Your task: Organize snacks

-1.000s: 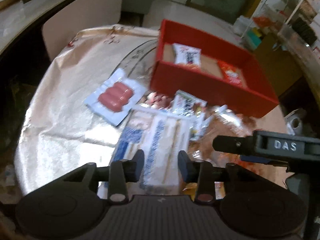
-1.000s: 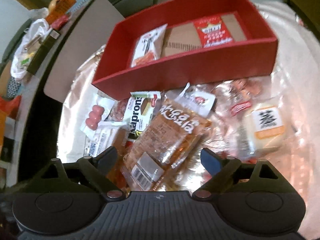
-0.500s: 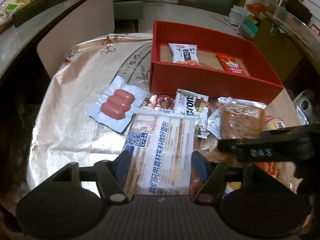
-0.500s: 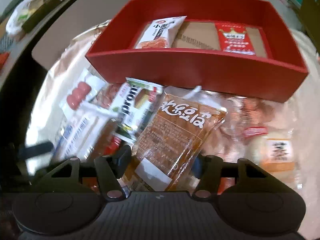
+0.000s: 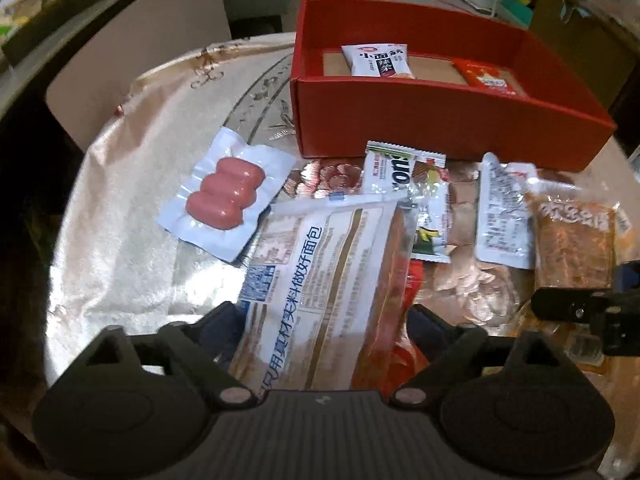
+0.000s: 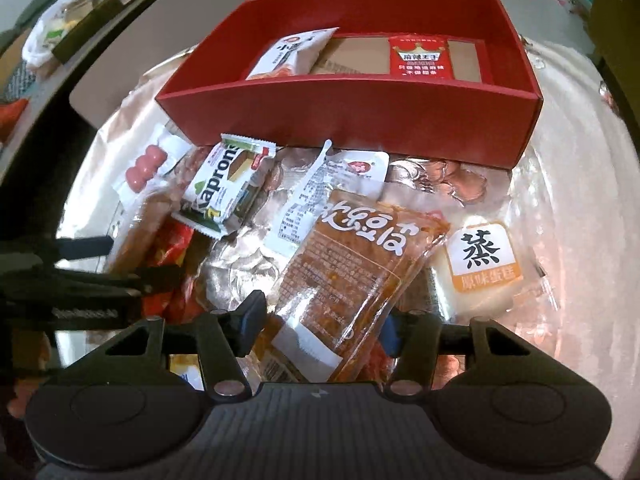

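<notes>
A red box (image 5: 420, 128) (image 6: 360, 120) stands at the back of the table with a white packet (image 5: 378, 60) and a red packet (image 6: 420, 58) inside. My left gripper (image 5: 324, 328) is open around a long bread pack with blue print (image 5: 320, 280). My right gripper (image 6: 320, 320) has closed in on an orange tofu pack (image 6: 352, 272), with both pads against its lower end. A sausage pack (image 5: 226, 198), a Kapron wafer (image 6: 224, 196), a white sachet (image 5: 504, 216) and a steamed-cake pack (image 6: 480, 264) lie in front of the box.
The table has a shiny gold cloth (image 5: 132, 208). A beige chair back (image 5: 132, 64) stands at the far left edge. A cluttered counter (image 6: 60, 28) lies beyond. The left gripper's body (image 6: 80, 292) shows in the right wrist view.
My left gripper opened wider and came lower over the bread pack. My right gripper closed from wide open onto the tofu pack and moved closer to the box.
</notes>
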The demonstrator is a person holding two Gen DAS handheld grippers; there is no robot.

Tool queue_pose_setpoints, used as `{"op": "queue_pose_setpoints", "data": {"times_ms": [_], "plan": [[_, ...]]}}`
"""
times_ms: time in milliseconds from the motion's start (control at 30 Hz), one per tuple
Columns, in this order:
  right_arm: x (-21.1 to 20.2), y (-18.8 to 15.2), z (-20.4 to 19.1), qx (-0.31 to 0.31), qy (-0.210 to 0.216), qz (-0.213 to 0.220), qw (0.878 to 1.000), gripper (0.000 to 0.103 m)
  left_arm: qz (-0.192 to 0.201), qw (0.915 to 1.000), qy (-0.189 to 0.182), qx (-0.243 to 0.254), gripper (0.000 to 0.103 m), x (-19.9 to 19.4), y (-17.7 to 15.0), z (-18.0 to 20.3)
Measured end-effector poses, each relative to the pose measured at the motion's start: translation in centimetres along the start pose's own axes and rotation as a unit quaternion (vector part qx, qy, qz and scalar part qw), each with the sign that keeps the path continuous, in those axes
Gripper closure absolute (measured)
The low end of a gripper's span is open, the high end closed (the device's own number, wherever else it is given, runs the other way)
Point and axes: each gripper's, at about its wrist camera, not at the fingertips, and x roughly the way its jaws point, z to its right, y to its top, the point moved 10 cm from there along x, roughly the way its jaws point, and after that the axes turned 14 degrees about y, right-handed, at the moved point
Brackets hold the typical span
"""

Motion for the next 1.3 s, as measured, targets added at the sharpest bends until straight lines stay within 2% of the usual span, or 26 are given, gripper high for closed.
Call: {"op": "queue_pose_setpoints", "data": {"times_ms": [167,467,533,600,633,667,733,800,833,867,900,1033,1133,1200,1233,1300], "plan": [[-0.1,0.1,-0.5,-0.024,-0.012,-0.001,1.000,0.040,0.031,0.9995,-0.006,0.007,0.053,-2.3,0.4,0.2],[-1.6,0.6,-1.4,-0.039,-0.003,0.012,0.999,0.052,0.061,0.9975,-0.036,-0.001,0.080,-4.9,1.4,0.2],[-1.3,0.6,-1.3,-0.038,-0.006,0.010,0.999,0.052,0.059,0.9972,-0.046,0.005,0.080,-5.1,1.2,0.7],[-0.8,0.5,-1.0,-0.028,-0.002,0.007,1.000,0.051,0.051,0.9980,-0.037,-0.001,0.078,-4.6,1.2,0.4],[-0.6,0.5,-1.0,-0.026,0.000,0.007,1.000,0.051,0.048,0.9983,-0.032,-0.006,0.073,-4.4,1.2,0.1],[-0.5,0.6,-0.9,-0.023,0.000,0.009,1.000,0.048,0.042,0.9986,-0.028,-0.011,0.060,-4.0,1.3,-0.2],[-0.1,0.7,-0.7,-0.015,-0.004,0.005,1.000,0.044,0.024,0.9991,-0.023,-0.026,0.041,-3.2,1.2,-0.9],[0.2,0.6,-0.5,-0.016,-0.014,0.003,1.000,0.038,0.014,0.9985,-0.042,-0.032,0.040,-2.7,0.9,-0.8],[0.3,0.5,-0.5,-0.018,-0.016,0.001,1.000,0.035,0.004,0.9979,-0.058,-0.029,0.036,-2.5,0.7,-0.3],[0.5,0.4,-0.6,-0.022,-0.018,-0.002,1.000,0.032,-0.002,0.9975,-0.066,-0.026,0.025,-2.2,0.4,0.1],[0.7,0.3,-0.7,-0.027,-0.023,-0.006,0.999,0.031,0.002,0.9982,-0.057,-0.018,0.021,-2.0,0.4,0.4],[1.0,0.1,-0.8,-0.029,-0.024,-0.007,0.999,0.024,0.002,0.9999,-0.012,0.012,0.016,-0.6,0.3,0.7],[1.5,-0.2,-1.4,-0.034,-0.002,-0.015,0.999,0.008,0.001,0.9998,-0.013,0.018,0.010,0.1,0.3,0.6],[1.8,-0.4,-1.6,-0.035,0.011,-0.015,0.999,0.000,-0.002,0.9996,-0.022,0.020,0.013,0.0,0.6,0.2],[1.8,-0.5,-1.6,-0.036,0.011,-0.010,0.999,0.000,-0.004,0.9993,-0.037,0.011,0.018,-0.2,1.0,-0.3],[1.7,-0.6,-1.6,-0.033,0.016,0.004,0.999,0.000,-0.014,0.9966,-0.079,-0.016,0.022,-0.2,1.4,-1.2]]}}
